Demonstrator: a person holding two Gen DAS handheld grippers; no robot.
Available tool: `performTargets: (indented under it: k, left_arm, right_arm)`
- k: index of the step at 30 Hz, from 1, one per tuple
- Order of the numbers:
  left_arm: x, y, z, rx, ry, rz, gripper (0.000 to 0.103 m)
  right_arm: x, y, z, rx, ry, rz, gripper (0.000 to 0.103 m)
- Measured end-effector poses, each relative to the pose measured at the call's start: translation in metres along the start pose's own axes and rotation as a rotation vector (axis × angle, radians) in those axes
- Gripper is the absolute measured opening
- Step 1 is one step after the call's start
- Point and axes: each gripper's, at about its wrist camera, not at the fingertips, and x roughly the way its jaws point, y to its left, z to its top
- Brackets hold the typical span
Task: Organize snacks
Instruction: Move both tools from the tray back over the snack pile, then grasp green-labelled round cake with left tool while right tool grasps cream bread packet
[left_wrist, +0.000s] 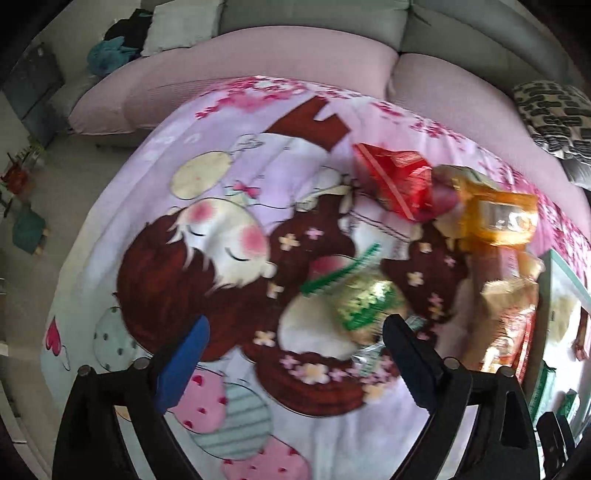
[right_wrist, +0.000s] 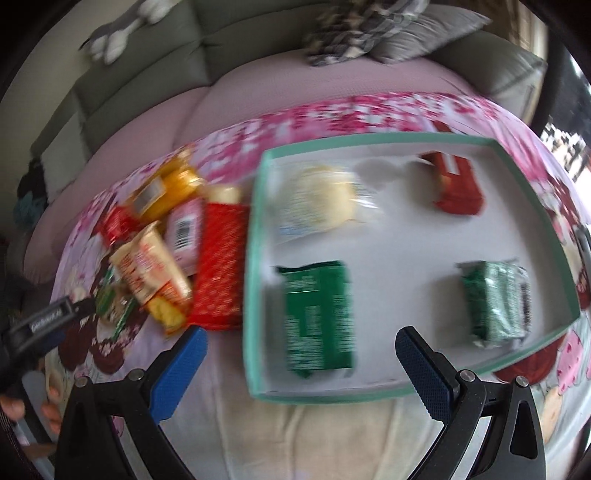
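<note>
Your shallow teal-rimmed white cardboard tray (right_wrist: 255, 258) is holding four packets: pale at 11 o'clock, red at 1, green at 5 and 7. Both your left gripper (left_wrist: 295, 347) and right gripper (right_wrist: 301, 354) are gaping apart, gripping nothing.

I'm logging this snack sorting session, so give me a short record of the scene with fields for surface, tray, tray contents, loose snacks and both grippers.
surface: cartoon-print blanket
tray: shallow, green-rimmed tray
tray contents: four packets lying apart: pale packet, red packet, dark green packet, green foil packet
loose snacks: mixed pile left of the tray
left gripper: open, empty
right gripper: open, empty
</note>
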Motion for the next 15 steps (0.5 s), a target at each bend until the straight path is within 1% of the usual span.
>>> performTargets:
  k: [3,7,9,15]
  left_arm:
    - [0.003,0.006,-0.001,-0.007,0.009,-0.002,0.096]
    - [0.009,0.007,0.003,-0.015,0.032,-0.044,0.096]
    - [0.012,0.005,0.004,-0.016,0.039,-0.051,0.096]
    - [0.02,0.005,0.01,-0.021,0.049,-0.057,0.096]
  right_arm:
    - [0.004,0.017,0.0,-0.054,-0.002,0.019,0.103]
    - [0.008,0.039,0.002,-0.102,-0.006,0.061,0.103]
    - [0.008,0.048,0.005,-0.117,-0.015,0.085,0.103]
    - [0.01,0.075,0.012,-0.186,-0.052,0.102,0.103]
